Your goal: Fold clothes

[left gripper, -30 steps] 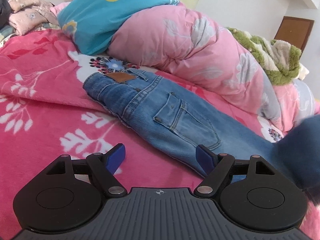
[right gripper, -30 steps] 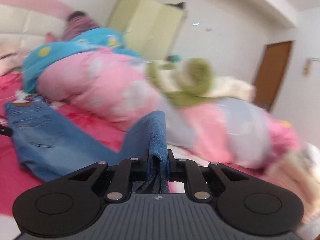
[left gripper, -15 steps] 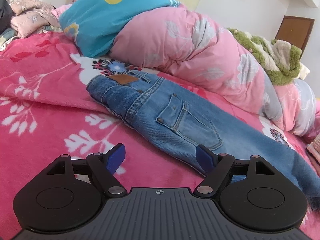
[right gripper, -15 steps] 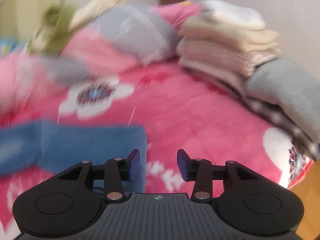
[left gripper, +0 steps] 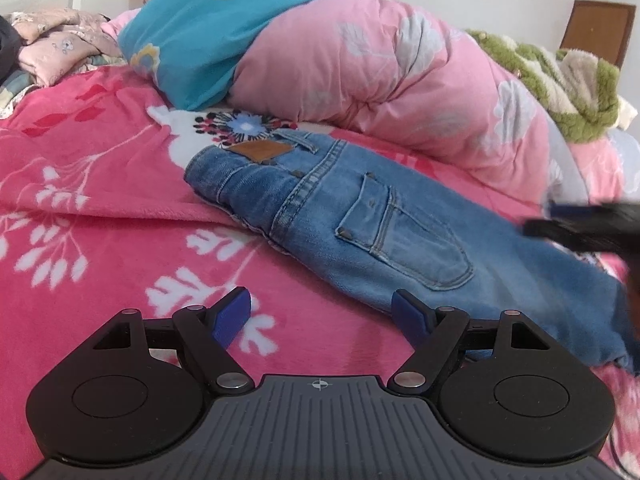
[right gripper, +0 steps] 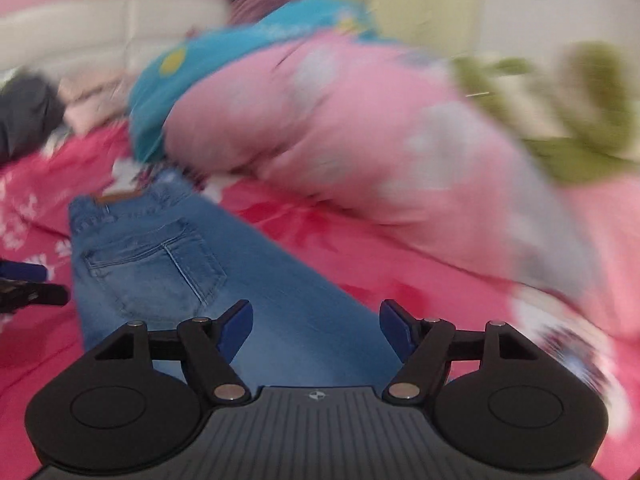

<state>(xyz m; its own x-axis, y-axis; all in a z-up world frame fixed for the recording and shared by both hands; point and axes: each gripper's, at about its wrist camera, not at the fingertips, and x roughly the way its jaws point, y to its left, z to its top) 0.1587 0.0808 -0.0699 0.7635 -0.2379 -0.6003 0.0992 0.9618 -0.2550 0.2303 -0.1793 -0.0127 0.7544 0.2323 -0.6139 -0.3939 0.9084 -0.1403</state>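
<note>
Blue jeans [left gripper: 360, 224] lie flat on the pink flowered bedspread [left gripper: 80, 200], folded lengthwise, waistband to the far left, back pocket up, legs running right. My left gripper [left gripper: 322, 310] hangs open over the bedspread at the near edge of the jeans, nothing between its fingers. In the right wrist view, which is blurred, the jeans [right gripper: 192, 272] stretch from the upper left down under my right gripper [right gripper: 316, 320]. Its jaws are opening above the denim leg and hold nothing. The right gripper [left gripper: 580, 224] also shows as a dark blur at the right edge of the left wrist view.
A rolled pink quilt [left gripper: 380, 80] and a blue pillow [left gripper: 224, 32] lie behind the jeans. A green fleecy blanket [left gripper: 560, 76] sits at the far right, crumpled clothes [left gripper: 52, 44] at the far left. A brown door [left gripper: 600, 28] stands beyond.
The right gripper let go of the jeans leg, which now lies flat on the bed. It swung right towards stacked clothes, then back left over the jeans. The left gripper stayed put.
</note>
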